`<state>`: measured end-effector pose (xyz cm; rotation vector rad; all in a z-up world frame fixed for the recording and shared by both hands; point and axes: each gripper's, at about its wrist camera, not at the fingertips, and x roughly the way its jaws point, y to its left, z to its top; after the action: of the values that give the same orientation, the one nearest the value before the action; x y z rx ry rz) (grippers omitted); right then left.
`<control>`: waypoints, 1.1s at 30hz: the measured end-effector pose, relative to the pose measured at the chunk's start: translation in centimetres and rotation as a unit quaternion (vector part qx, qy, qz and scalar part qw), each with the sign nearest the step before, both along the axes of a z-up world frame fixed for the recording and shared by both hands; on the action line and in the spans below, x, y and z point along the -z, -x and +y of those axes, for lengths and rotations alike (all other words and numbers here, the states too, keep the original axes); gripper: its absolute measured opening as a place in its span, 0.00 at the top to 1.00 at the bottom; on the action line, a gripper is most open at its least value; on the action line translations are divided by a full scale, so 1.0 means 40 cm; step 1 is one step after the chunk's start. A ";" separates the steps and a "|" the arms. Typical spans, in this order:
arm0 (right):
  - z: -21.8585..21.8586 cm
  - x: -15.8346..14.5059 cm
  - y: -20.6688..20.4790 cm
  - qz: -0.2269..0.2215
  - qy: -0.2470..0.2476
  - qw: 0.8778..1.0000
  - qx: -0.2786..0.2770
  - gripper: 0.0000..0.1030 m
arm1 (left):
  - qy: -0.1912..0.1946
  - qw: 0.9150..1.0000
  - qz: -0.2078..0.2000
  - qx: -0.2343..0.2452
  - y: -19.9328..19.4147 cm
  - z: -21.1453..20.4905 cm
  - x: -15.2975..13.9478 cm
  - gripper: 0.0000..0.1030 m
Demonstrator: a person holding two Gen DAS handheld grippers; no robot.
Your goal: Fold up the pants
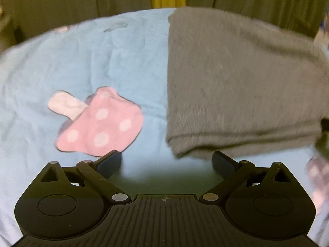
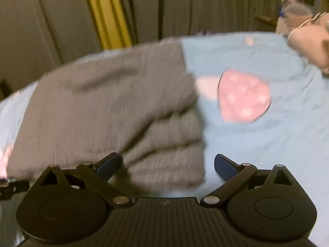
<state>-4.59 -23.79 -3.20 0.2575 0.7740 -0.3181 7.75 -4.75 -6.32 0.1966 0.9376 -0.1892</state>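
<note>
Pants (image 1: 236, 86) folded on blue sheet (image 1: 82, 61), both tongs spread empty, left (image 1: 167, 162), right (image 2: 167, 164), tan bag (image 2: 308, 45) only in right view

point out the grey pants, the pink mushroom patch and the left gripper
grey pants (image 1: 236, 86): left wrist view, middle of the folded top layer
pink mushroom patch (image 1: 102, 125): left wrist view, spotted cap
left gripper (image 1: 166, 162): left wrist view, midway between its fingertips

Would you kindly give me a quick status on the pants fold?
Left gripper open, empty. Right gripper open, empty, at the near edge of the grey pants. Pants folded on blue sheet. Nothing in the way.
</note>
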 end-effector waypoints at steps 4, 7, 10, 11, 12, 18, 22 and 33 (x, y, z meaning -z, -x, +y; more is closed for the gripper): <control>0.010 0.010 0.012 0.006 -0.015 1.000 0.000 0.04 | -0.016 1.000 -0.005 0.010 0.020 -0.012 -0.006 0.02; 0.023 0.018 0.018 0.023 -0.019 1.000 -0.005 0.04 | -0.002 1.000 0.009 -0.008 0.027 -0.003 -0.011 0.02; 0.060 0.022 0.032 0.019 0.010 1.000 0.003 0.04 | 0.010 1.000 0.020 -0.022 0.036 0.005 -0.017 0.02; 0.073 0.018 0.035 0.018 0.019 1.000 0.007 0.04 | 0.011 0.999 0.023 -0.026 0.043 0.006 -0.018 0.02; 0.086 0.015 0.036 0.020 0.028 0.999 0.010 0.04 | 0.010 0.999 0.026 -0.030 0.049 0.006 -0.017 0.02; 0.145 0.014 0.009 0.124 0.044 0.991 -0.034 0.04 | 0.005 0.998 0.054 -0.037 0.083 0.001 -0.024 0.02; 0.161 0.010 0.042 0.145 0.022 0.988 -0.046 0.04 | -0.011 0.999 0.043 -0.014 0.130 -0.021 -0.048 0.02; 0.244 -0.076 0.112 0.111 0.045 0.991 -0.066 0.04 | -0.018 0.999 -0.032 0.020 0.230 -0.071 -0.151 0.02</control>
<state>-9.08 -14.02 -0.17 0.0860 0.9900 -0.2574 -1.43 -7.61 -0.27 0.2532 0.8737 -0.2026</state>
